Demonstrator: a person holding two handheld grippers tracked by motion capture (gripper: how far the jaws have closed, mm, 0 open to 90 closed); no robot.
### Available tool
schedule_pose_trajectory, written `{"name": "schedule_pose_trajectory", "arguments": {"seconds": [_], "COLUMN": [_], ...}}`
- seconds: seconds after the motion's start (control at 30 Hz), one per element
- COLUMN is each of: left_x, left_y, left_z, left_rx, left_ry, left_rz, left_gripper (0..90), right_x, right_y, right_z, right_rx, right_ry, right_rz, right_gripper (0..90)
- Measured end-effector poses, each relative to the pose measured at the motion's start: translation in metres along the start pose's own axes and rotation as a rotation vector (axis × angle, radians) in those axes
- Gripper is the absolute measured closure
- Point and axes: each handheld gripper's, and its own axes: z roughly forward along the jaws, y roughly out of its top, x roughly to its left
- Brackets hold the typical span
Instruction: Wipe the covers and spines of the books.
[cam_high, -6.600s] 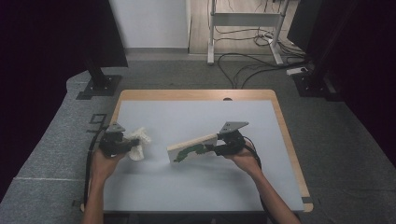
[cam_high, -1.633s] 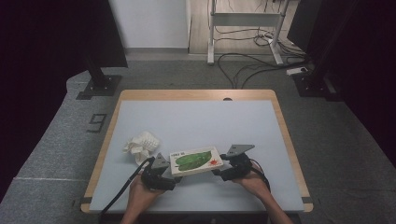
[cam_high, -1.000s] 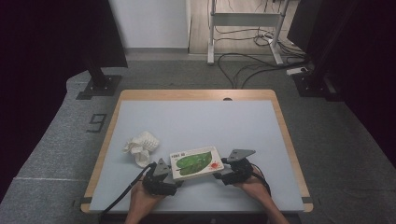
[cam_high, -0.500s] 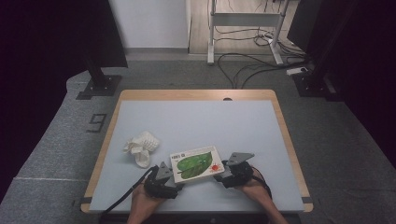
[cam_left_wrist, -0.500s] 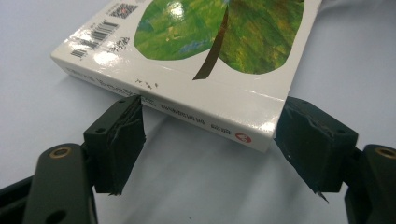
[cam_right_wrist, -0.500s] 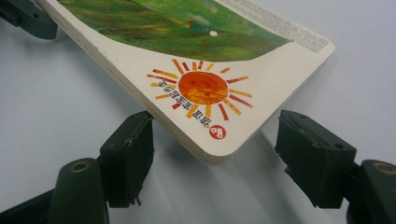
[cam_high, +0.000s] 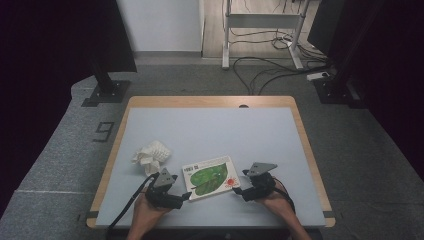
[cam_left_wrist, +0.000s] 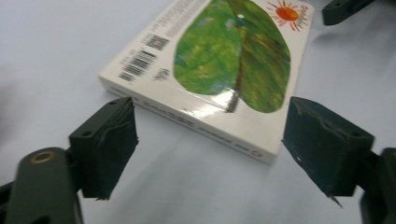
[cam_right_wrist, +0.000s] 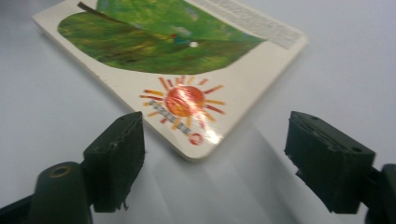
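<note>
book (cam_high: 209, 177) flat on table | both hand-held grippers just opened, released

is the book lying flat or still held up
Flat: the book lies closed on the table, cover up, both grippers' jaws open, off its edges.

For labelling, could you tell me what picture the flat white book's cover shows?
A large green leaf with a red-orange sun, clearest in the right gripper view.

High view: you are looking down from above your table (cam_high: 210, 125) edge.
Gripper views: both are facing the book (cam_left_wrist: 219, 60) closely, sharing it.
</note>
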Motion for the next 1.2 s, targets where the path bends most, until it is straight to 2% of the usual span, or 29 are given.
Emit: {"name": "schedule_pose_trajectory", "arguments": {"seconds": [0.1,0.17,0.27,0.33,0.43,0.5,0.57,0.73,0.97,1.07,1.2], "left_x": [0.007,0.014,0.026,0.033,0.041,0.046,0.052,0.064,0.085,0.096,0.113], "left_y": [0.001,0.002,0.005,0.006,0.009,0.011,0.014,0.022,0.035,0.040,0.042], "left_z": [-0.006,-0.011,-0.018,-0.023,-0.028,-0.031,-0.034,-0.042,-0.050,-0.050,-0.044], "left_rx": [0.016,0.019,0.015,0.011,0.013,0.010,0.003,0.012,0.023,0.033,0.050], "left_ry": [0.030,0.024,-0.016,-0.009,-0.004,-0.006,0.009,0.035,0.093,0.125,0.155], "left_rz": [0.014,0.004,-0.016,-0.023,-0.039,-0.051,-0.052,-0.065,-0.085,-0.116,-0.133], "left_gripper": [13.3,11.6,14.1,12.8,8.5,6.2,4.6,1.5,1.2,0.7,3.3], "right_x": [-0.006,-0.011,-0.016,-0.019,-0.024,-0.027,-0.029,-0.033,-0.033,-0.033,-0.033], "right_y": [-0.002,-0.005,-0.010,-0.015,-0.021,-0.027,-0.031,-0.035,-0.035,-0.035,-0.035], "right_z": [-0.008,-0.013,-0.021,-0.026,-0.029,-0.030,-0.030,-0.029,-0.029,-0.029,-0.029], "right_rx": [0.001,0.014,0.032,0.043,0.070,0.074,0.084,0.088,0.084,0.085,0.085], "right_ry": [-0.023,-0.039,-0.056,-0.068,-0.123,-0.133,-0.146,-0.137,-0.136,-0.134,-0.136], "right_rz": [0.015,0.024,0.025,0.029,0.027,0.053,0.059,0.096,0.097,0.097,0.096], "right_gripper": [14.6,13.1,11.5,7.3,1.1,0.4,0.4,0.0,0.0,0.0,0.0]}}
